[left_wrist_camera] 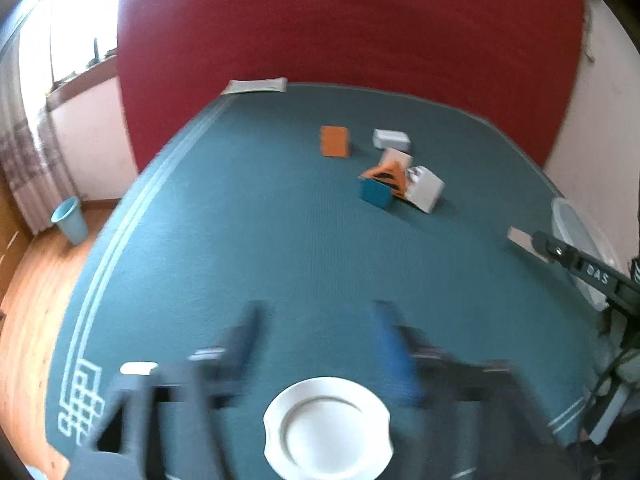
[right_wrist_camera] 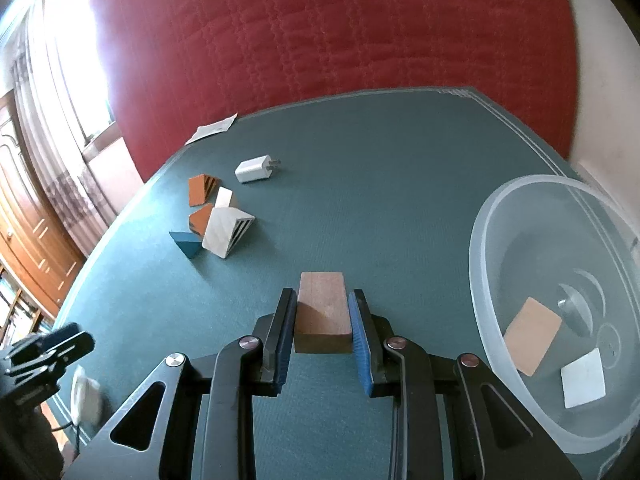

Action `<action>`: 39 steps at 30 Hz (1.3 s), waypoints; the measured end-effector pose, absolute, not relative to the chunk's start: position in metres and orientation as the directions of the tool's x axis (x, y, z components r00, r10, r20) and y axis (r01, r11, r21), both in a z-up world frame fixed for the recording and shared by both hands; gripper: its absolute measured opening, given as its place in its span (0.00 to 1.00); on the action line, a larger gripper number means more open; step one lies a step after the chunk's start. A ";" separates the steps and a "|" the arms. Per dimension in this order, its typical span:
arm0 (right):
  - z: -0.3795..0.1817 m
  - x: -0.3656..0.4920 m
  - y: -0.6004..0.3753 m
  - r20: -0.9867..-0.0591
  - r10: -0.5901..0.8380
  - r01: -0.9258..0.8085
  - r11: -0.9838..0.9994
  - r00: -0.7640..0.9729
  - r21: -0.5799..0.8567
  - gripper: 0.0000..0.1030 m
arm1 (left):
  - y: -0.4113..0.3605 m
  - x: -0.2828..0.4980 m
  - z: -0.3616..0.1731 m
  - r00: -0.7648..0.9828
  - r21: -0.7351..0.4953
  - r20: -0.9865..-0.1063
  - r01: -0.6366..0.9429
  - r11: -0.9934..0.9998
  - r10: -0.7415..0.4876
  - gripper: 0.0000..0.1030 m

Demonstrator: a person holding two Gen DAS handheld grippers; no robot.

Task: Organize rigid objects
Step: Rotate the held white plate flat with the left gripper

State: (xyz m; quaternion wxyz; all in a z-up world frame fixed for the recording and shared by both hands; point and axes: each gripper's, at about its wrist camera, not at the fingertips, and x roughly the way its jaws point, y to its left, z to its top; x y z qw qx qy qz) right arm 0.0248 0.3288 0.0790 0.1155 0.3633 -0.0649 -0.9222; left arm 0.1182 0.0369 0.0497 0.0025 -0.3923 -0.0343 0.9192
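My right gripper is shut on a brown wooden block just above the teal table, left of a clear plastic bowl that holds a tan block and a white block. My left gripper is open, empty and blurred, over a white plate. A pile of orange, white and teal wedge blocks lies mid-table, also in the left wrist view. An orange block and a white charger lie behind it.
The teal table ends at a red quilted wall. A paper lies at the far edge. A light blue bin stands on the wooden floor at the left. The right gripper arm shows at the right.
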 end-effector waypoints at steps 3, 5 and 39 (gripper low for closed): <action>0.077 0.026 0.328 -0.659 -0.265 0.171 -0.964 -0.704 0.204 0.27 | 0.033 0.129 0.052 -0.706 -0.029 -0.708 0.012 -1.000 0.012 0.81; 0.078 0.028 0.329 -0.660 -0.268 0.174 -0.963 -0.702 0.206 0.27 | 0.031 0.136 0.050 -0.699 -0.018 -0.715 0.002 -1.000 0.011 0.90; 0.103 0.049 0.348 -0.609 -0.275 0.174 -0.960 -0.744 0.220 0.27 | 0.082 0.162 0.036 -0.673 0.055 -0.739 -0.105 -0.993 0.030 0.64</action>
